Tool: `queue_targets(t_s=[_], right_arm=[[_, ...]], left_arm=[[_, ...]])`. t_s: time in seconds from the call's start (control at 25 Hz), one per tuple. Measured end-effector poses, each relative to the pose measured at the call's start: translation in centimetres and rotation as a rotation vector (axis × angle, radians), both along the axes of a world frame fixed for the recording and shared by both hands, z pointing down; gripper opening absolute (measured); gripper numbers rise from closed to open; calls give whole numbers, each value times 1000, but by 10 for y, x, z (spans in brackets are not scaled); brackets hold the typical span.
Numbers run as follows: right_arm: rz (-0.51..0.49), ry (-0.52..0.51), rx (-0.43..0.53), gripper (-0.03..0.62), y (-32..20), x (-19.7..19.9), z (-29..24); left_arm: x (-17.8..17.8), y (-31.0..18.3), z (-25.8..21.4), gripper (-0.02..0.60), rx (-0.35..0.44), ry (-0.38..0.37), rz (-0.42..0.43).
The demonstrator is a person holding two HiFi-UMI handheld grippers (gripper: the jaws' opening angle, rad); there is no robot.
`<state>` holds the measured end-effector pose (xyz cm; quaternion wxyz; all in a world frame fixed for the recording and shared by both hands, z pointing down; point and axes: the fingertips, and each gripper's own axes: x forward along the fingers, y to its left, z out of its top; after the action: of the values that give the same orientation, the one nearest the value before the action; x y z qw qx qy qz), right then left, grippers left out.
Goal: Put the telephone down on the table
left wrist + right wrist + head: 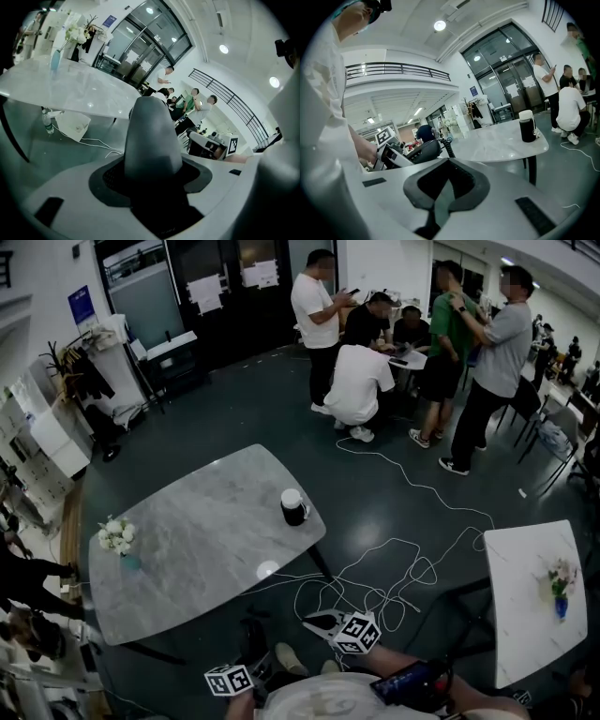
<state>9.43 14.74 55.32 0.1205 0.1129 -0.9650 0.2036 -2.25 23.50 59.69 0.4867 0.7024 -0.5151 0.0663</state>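
The left tool [401,158] grasps the telephone [418,151], which juts from its jaws, short of the worktop [187,549] at 11 o'clock. The right tool [323,622] is released and empty.

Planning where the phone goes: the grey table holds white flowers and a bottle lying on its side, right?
No: the bottle stands upright, as the head view shows. The grey table does hold it and the white flowers.
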Motion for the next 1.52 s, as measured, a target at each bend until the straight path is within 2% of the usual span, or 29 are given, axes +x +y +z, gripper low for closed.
queue_targets(t_s=[0.76,1.2,1.52], right_arm=[[40,23,-2,15,-45,-37,-2],[80,52,-5,15,-78,-62,3],[126,76,0,15,-105,-97,-4]], left_arm=[[-38,-53,0,275,13,31,39],[-71,-91,6,275,21,34,70],[-109,-114,5,275,23,33,103]])
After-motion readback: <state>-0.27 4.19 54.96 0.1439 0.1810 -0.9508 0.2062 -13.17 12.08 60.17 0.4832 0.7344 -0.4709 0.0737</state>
